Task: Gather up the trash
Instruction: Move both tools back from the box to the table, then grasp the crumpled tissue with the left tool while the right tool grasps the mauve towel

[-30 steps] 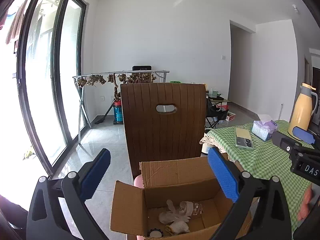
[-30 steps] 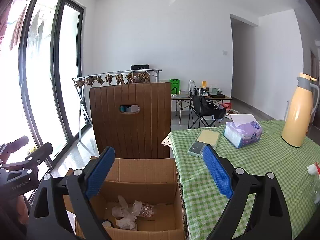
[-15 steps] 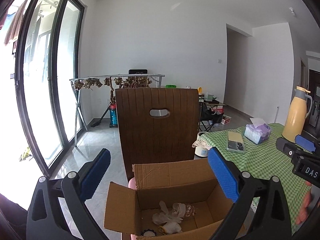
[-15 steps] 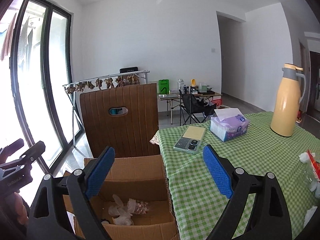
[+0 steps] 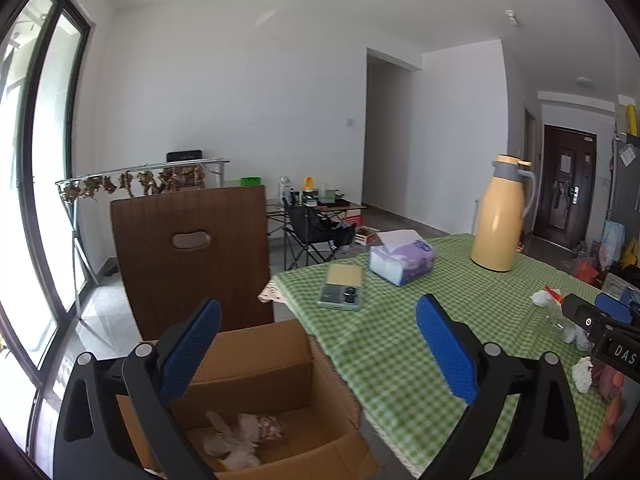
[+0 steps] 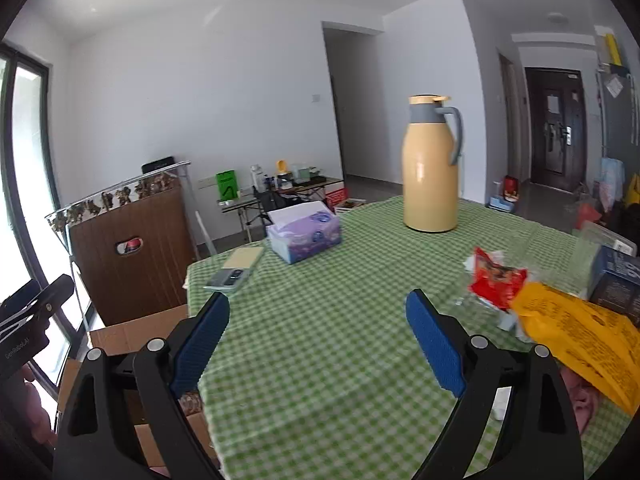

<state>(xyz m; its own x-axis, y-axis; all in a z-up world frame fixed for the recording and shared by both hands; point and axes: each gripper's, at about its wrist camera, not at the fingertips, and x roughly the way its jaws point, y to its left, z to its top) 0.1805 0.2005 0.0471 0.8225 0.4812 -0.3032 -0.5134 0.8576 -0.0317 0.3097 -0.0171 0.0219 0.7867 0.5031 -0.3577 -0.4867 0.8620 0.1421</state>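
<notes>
An open cardboard box stands beside the green checked table and holds crumpled plastic trash. My left gripper is open and empty, above the box's right edge. My right gripper is open and empty over the table. A red wrapper and a yellow bag lie to its right. White crumpled tissues lie at the right of the left wrist view, by the right gripper.
A yellow thermos jug, a purple tissue box, and a phone with a notepad sit on the table. A brown chair back stands behind the box. A blue carton is at the far right.
Both grippers have swung to the right, from over the box towards the table. The red wrapper and yellow bag have come into the right wrist view. Both stay open.
</notes>
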